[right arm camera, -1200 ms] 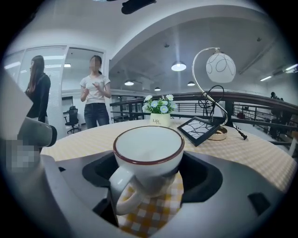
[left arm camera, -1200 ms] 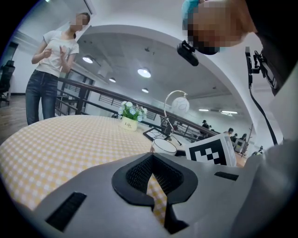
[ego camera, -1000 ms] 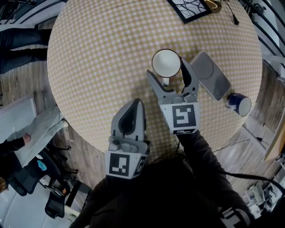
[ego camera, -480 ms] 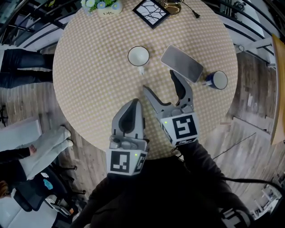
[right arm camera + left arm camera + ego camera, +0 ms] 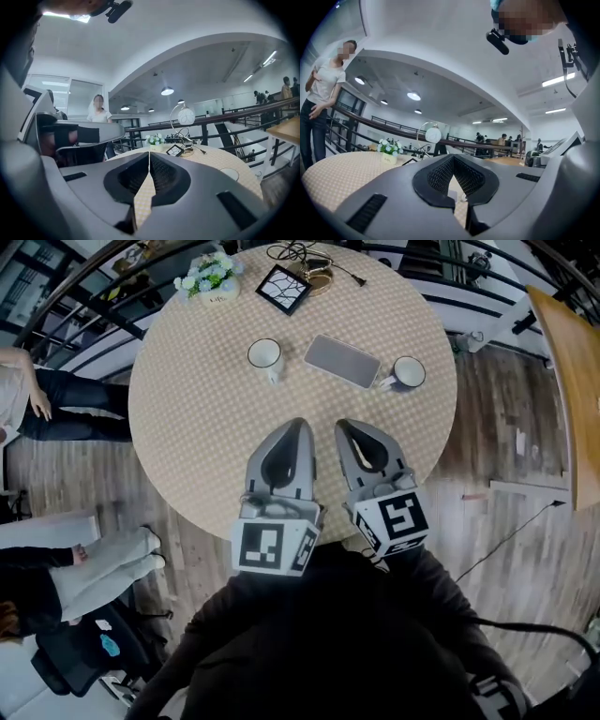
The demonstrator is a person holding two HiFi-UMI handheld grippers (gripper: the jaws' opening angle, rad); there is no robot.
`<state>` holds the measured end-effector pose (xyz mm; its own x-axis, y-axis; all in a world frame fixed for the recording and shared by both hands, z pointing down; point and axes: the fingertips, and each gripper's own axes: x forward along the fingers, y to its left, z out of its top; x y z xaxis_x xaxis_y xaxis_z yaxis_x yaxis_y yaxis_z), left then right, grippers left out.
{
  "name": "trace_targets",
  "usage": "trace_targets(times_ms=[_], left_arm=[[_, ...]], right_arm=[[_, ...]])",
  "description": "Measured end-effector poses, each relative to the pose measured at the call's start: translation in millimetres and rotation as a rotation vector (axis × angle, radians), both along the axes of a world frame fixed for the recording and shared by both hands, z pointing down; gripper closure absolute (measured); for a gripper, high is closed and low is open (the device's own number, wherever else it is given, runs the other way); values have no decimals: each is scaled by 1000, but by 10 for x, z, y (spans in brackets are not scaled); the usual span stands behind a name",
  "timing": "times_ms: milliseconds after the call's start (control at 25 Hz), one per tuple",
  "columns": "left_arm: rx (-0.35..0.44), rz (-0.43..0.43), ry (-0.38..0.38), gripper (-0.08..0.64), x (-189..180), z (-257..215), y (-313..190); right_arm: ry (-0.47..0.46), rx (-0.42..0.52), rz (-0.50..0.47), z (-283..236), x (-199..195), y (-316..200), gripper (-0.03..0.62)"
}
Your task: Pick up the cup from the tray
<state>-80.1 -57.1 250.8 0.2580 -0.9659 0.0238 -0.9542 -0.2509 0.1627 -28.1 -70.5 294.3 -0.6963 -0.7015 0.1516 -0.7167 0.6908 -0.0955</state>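
A white cup [image 5: 264, 354] stands on the round checked table [image 5: 197, 418], left of a flat grey tray [image 5: 342, 360] that carries nothing. A second cup [image 5: 409, 372], blue outside, stands just right of the tray. My right gripper [image 5: 349, 430] is over the table's near part, well short of both cups; its jaws are closing and meet at the tips, with nothing between them [image 5: 149, 154]. My left gripper [image 5: 298, 427] sits beside it, shut and empty [image 5: 453, 157].
At the table's far side are a small flower pot [image 5: 212, 277], a black patterned tile [image 5: 283, 289] and a lamp with its cable [image 5: 317, 261]. A person [image 5: 37, 399] stands left of the table, and railings run behind it. A wooden tabletop edge [image 5: 567, 371] shows at right.
My right gripper stood open by the white cup a second ago. It has pulled back toward the near edge and shut empty. The cup stayed on the table. The left gripper stayed shut.
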Motion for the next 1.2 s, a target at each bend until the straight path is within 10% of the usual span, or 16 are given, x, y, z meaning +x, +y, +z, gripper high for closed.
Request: trace_targets(times_ms=[1200], left_arm=[[135,64,-93,555,546,-607,410]], right_arm=[[-44,177,97,-755,561,345,586]])
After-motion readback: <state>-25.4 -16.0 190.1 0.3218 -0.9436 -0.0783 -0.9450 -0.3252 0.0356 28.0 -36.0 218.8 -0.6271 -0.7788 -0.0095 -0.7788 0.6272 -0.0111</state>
